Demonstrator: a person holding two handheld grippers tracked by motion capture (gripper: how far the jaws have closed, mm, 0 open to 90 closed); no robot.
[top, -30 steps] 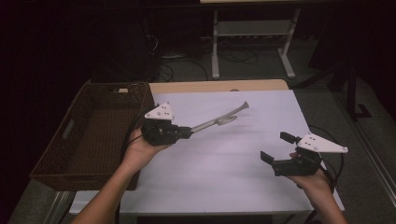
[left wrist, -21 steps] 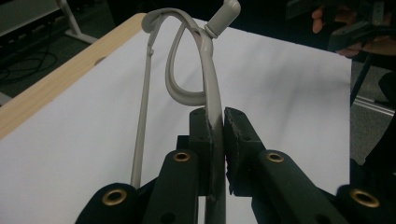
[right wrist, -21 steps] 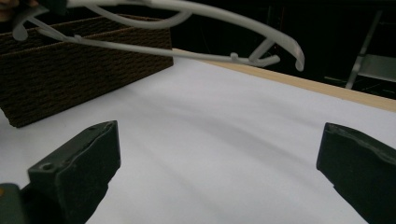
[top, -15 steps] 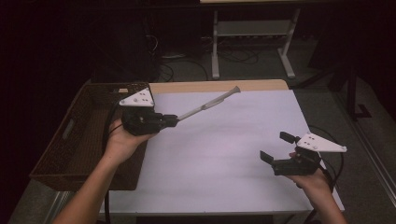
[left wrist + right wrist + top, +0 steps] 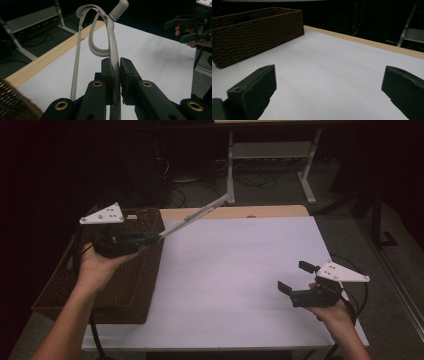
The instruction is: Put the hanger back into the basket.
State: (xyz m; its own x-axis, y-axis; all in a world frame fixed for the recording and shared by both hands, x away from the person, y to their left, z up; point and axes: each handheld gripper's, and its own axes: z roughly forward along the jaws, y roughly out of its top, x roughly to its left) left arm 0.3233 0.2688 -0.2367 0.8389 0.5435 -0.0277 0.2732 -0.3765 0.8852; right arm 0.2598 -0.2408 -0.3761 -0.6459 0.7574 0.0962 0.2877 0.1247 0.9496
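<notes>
A long grey utensil (image 5: 195,216) with a looped end is clamped by its handle in my left gripper (image 5: 154,238), which is held in the air over the dark wicker basket (image 5: 142,285). The utensil sticks out to the right and away, above the table's far left corner. In the left gripper view the jaws of my left gripper (image 5: 115,62) pinch the grey utensil (image 5: 111,32). My right gripper (image 5: 292,276) hovers open and empty near the front right of the white table (image 5: 240,270). In the right gripper view my right gripper (image 5: 329,75) stands wide apart over the white surface.
The wicker basket (image 5: 257,32) stands along the table's left side. A wooden strip (image 5: 240,212) edges the table's far side. Behind it on the dark floor are a metal stand (image 5: 270,155) and cables. The other gripper (image 5: 192,27) shows far off in the left gripper view.
My left gripper has carried the utensil leftward and up, from over the table's left part to above the basket. The right gripper has stayed put.
</notes>
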